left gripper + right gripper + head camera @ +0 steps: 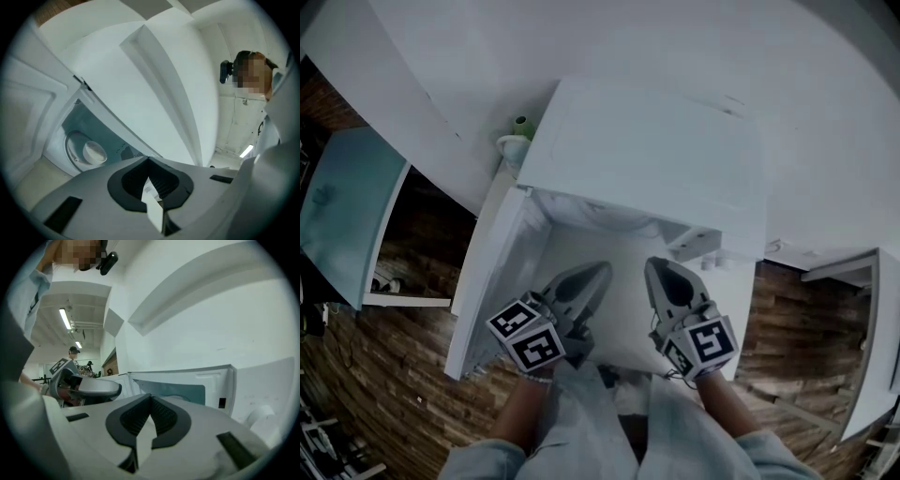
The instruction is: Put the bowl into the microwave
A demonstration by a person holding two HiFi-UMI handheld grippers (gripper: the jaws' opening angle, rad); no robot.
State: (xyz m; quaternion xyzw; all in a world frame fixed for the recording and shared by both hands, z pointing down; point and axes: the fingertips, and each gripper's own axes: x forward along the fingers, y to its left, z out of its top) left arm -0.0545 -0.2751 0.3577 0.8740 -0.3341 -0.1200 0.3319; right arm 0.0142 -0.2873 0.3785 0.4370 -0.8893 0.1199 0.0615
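The white microwave stands in front of me with its door swung open to the left. In the left gripper view a white bowl sits inside it on the round glass turntable. Both grippers hang side by side just before the open cavity. My left gripper is shut with nothing between its jaws. My right gripper is also shut and empty. Neither one touches the bowl. The right gripper view also catches the left gripper at its left.
A small green and white object stands behind the microwave's left corner. The microwave's knobs are at its front right. A pale blue cabinet door stands open at the far left over a wooden floor. A person is far off.
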